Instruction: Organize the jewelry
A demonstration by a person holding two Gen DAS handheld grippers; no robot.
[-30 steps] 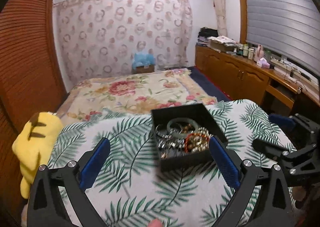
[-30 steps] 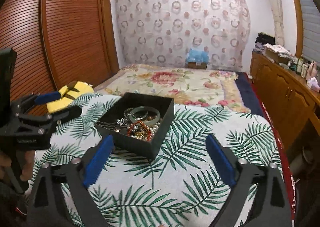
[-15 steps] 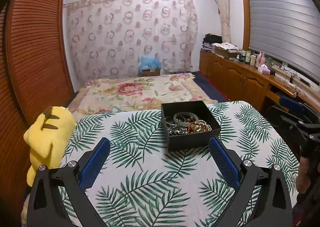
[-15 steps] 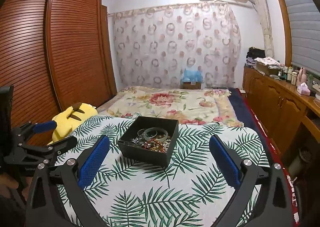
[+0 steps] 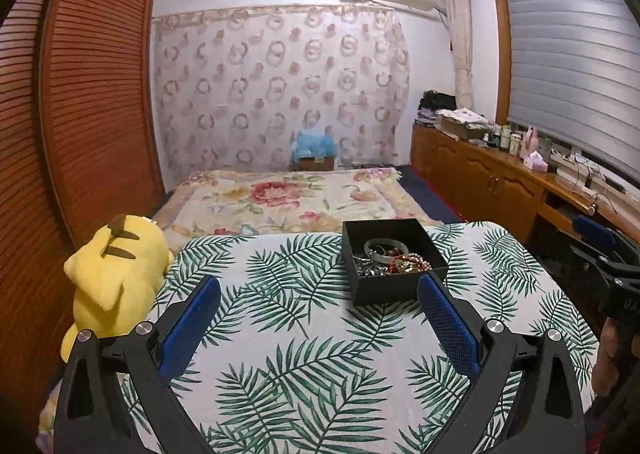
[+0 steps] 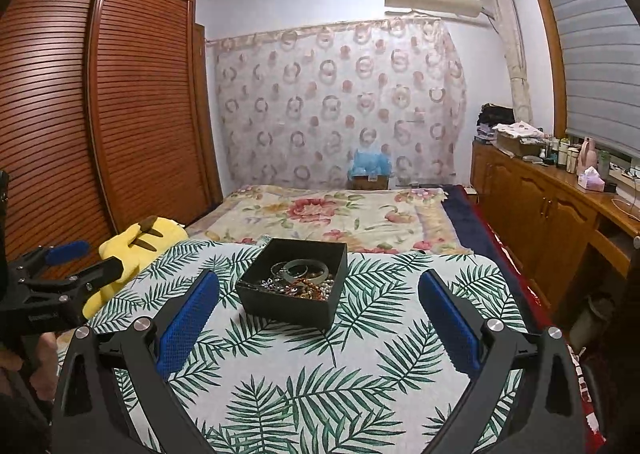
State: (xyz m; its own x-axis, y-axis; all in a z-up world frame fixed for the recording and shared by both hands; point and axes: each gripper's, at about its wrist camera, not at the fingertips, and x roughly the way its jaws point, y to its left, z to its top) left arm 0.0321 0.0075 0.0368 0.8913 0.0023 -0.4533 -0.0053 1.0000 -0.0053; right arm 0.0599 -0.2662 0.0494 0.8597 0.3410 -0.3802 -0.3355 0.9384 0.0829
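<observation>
Both tongs pulled back from black box (image 5: 394,266), spread, empty; right view alone shows box's left wall (image 6: 256,294).

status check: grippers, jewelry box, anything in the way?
Left gripper and right gripper both open, empty. Black jewelry box on leaf-print cloth, jewelry heaped inside. Nothing between grippers and box; yellow plush off left.

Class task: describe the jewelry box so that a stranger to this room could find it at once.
Find the palm-leaf cloth at the near end of the flowered bed. On it sits a black box, open-topped, with tangled bracelets and beads inside. Nothing else rests on that cloth.
</observation>
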